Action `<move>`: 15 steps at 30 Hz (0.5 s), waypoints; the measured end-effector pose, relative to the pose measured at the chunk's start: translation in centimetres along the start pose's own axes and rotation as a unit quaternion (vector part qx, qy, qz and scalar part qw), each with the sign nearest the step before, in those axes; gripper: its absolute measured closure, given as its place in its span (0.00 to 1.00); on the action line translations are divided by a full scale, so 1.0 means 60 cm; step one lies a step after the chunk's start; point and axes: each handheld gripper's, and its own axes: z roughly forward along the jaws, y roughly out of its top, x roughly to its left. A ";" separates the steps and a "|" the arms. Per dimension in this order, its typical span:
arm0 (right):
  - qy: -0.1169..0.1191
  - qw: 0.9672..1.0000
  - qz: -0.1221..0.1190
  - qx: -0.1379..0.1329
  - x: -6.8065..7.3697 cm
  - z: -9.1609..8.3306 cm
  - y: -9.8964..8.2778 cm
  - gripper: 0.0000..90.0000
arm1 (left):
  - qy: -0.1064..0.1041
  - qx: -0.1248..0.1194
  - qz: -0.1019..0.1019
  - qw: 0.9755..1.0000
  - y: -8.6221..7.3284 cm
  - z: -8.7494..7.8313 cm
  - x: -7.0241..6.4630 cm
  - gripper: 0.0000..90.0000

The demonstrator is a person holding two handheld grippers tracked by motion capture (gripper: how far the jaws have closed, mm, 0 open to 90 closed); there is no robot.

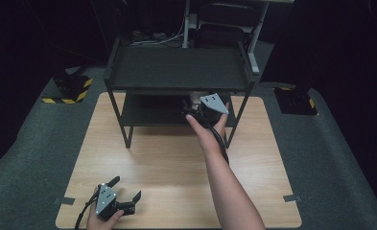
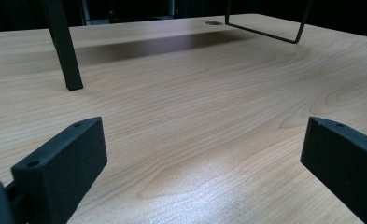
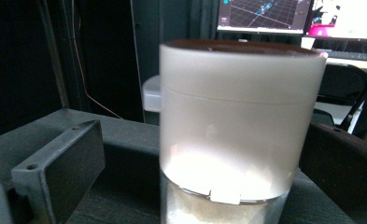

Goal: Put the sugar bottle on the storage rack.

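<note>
A jar [image 3: 237, 126] with a frosted white lid and pale powder in its clear base stands on the lower shelf [image 1: 147, 112] of a black two-tier rack [image 1: 176, 67]. My right gripper [image 1: 193, 106] reaches under the top shelf. It is open, with its jaws on either side of the jar [image 1: 194, 96]. The left jaw stands clear of the jar, while the right jaw is close to or touching its side. My left gripper [image 1: 126, 188] rests low over the wooden table [image 1: 167, 163] near the front left corner, open, with nothing between its fingers [image 2: 59, 163].
The rack stands at the back middle of the table; one of its legs [image 2: 64, 46] and a wire foot [image 2: 265, 28] are ahead of my left gripper. Monitors [image 3: 265, 14] glow behind the rack. Grey floor surrounds the table.
</note>
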 end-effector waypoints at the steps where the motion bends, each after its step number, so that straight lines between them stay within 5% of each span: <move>1: 0.001 1.000 -0.003 -0.003 0.000 -0.003 0.000 0.00 | 0.000 -0.001 0.000 1.000 0.000 0.000 0.000 0.01; 15: 0.017 1.000 -0.007 -0.017 -0.009 -0.049 -0.005 0.00 | -0.001 -0.002 0.002 1.000 -0.001 -0.001 0.000 0.01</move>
